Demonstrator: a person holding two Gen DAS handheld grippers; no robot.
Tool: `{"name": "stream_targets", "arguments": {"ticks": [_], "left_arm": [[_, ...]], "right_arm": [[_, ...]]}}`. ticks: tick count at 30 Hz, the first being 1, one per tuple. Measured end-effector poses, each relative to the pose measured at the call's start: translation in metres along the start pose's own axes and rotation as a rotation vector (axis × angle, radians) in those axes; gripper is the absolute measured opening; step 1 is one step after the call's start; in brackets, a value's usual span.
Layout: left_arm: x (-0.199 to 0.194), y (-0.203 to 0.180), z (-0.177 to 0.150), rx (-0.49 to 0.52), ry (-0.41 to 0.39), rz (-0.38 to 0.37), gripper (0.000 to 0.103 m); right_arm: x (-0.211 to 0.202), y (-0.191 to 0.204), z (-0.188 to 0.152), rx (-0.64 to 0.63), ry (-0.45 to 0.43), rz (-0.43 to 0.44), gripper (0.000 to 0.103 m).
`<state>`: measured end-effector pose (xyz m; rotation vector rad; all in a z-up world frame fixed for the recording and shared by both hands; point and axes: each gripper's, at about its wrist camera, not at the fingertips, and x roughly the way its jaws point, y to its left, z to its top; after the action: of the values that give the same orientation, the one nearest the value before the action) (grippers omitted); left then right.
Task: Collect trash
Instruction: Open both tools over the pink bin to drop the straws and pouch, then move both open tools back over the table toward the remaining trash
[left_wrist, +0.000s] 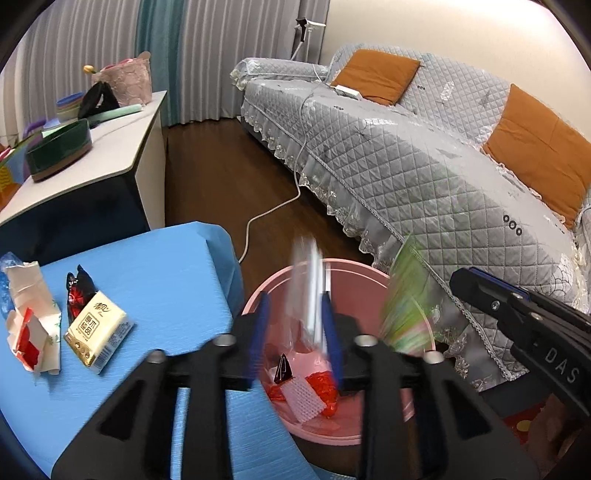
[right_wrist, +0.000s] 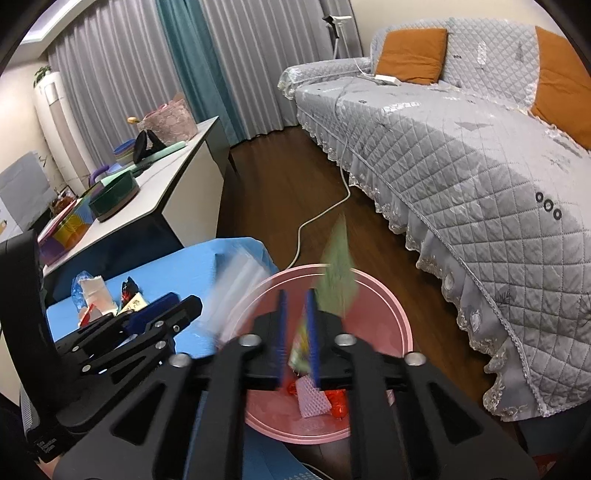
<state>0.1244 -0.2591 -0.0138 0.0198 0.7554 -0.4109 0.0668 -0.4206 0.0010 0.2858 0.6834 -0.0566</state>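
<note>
A pink bin (left_wrist: 373, 275) (right_wrist: 400, 314) stands on the floor beside the blue table (left_wrist: 155, 266); red wrappers (left_wrist: 325, 386) and a white mesh piece (left_wrist: 304, 400) lie in it. My left gripper (left_wrist: 295, 332) is over the bin, its jaws apart around a blurred clear plastic wrapper (left_wrist: 306, 273) that touches the right pad. My right gripper (right_wrist: 296, 339) is over the bin, shut on a blurred green wrapper (right_wrist: 338, 273). On the table lie a tissue pack (left_wrist: 98, 336), a black-red wrapper (left_wrist: 77, 291) and torn paper (left_wrist: 31, 325).
A grey quilted sofa (left_wrist: 424, 166) with orange cushions stands on the right. A white cable (left_wrist: 273, 210) runs over the dark wood floor. A white side table (left_wrist: 99, 147) at the left carries a green tray and baskets.
</note>
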Motion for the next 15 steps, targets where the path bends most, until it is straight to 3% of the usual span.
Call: {"name": "stream_targets", "arguments": {"ticks": [3,15], "left_arm": [[-0.003,0.002,-0.001,0.003,0.000,0.005,0.033],[-0.053,0.034,-0.004,-0.011,-0.055,0.046,0.033]], "right_arm": [[-0.001,0.001,0.001,0.002,-0.007,-0.008,0.040],[-0.025,0.038,-0.001,-0.080,-0.120,-0.017,0.041]]}}
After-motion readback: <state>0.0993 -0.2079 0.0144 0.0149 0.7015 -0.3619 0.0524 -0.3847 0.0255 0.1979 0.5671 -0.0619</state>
